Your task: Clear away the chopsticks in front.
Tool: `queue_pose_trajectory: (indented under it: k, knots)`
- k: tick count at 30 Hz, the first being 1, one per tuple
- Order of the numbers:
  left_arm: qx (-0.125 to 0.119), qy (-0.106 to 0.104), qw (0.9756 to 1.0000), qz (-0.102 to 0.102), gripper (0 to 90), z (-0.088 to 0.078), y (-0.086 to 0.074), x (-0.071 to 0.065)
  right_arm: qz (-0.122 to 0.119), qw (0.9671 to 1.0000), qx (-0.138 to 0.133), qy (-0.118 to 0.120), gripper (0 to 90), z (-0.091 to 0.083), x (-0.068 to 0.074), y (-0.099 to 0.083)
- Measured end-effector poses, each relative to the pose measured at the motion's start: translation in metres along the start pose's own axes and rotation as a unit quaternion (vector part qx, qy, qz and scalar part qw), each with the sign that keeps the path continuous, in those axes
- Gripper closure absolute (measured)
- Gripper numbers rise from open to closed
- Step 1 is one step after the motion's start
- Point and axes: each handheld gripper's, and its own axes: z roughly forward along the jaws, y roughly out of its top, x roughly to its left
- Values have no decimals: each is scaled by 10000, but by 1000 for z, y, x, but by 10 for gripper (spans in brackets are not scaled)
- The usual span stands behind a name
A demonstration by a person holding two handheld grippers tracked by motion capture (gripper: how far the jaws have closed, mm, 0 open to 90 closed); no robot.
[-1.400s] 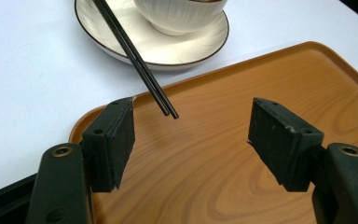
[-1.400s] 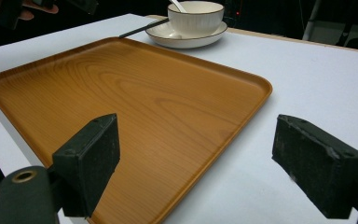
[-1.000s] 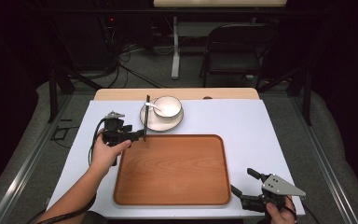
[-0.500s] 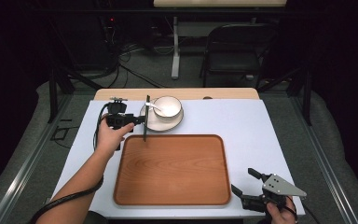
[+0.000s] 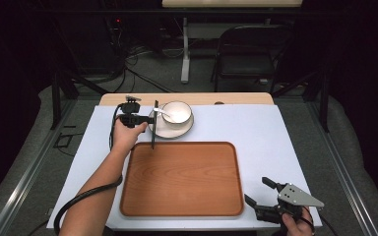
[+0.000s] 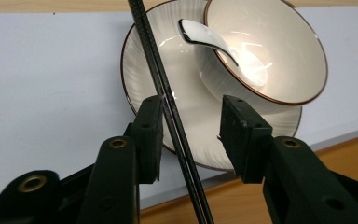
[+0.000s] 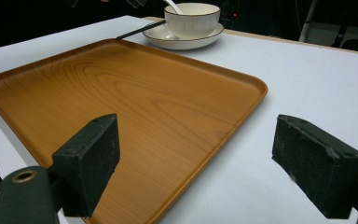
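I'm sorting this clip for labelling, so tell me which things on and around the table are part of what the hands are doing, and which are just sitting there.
In the job:
- left gripper, its jaws just closing around the chopsticks
- plate
- bowl
- spoon
- wooden tray, probably

Lying about:
- right gripper, open at the table corner
- chair
- floor cables

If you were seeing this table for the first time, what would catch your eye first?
A large wooden tray dominates the white table. Behind its far left corner a cream bowl with a white spoon sits on a saucer. There the left gripper straddles black chopsticks, its jaws just closing.
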Motion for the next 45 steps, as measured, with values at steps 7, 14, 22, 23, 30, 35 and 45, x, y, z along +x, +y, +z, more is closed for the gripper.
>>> queue_pose_trajectory:
  k: [7, 14, 22, 23, 30, 35, 45]
  knots:
    - [189, 82, 9996, -209, 711, 14, 7, 4, 18, 10000, 3, 8, 145, -1, -1, 0]
    - [394, 136, 9985, -346, 754, 26, 10, 7, 20, 10000, 6, 13, 145, -1, 0, 0]
    - [489, 194, 9974, -500, 778, 34, 11, 11, 15, 10000, 4, 16, 145, -1, 0, 0]
    - [529, 183, 9970, -526, 782, 34, 12, 11, 21, 10000, 6, 17, 145, -1, -1, 0]
    - [675, 159, 9952, -688, 802, 39, 13, 10, 27, 10000, 11, 19, 145, -1, -1, 0]
    - [742, 213, 9943, -742, 811, 43, 13, 10, 37, 10000, 0, 10, 145, -1, -1, 0]
    - [988, 213, 9881, -1159, 845, 49, 17, 15, 34, 10000, -8, 12, 145, -1, -1, 0]
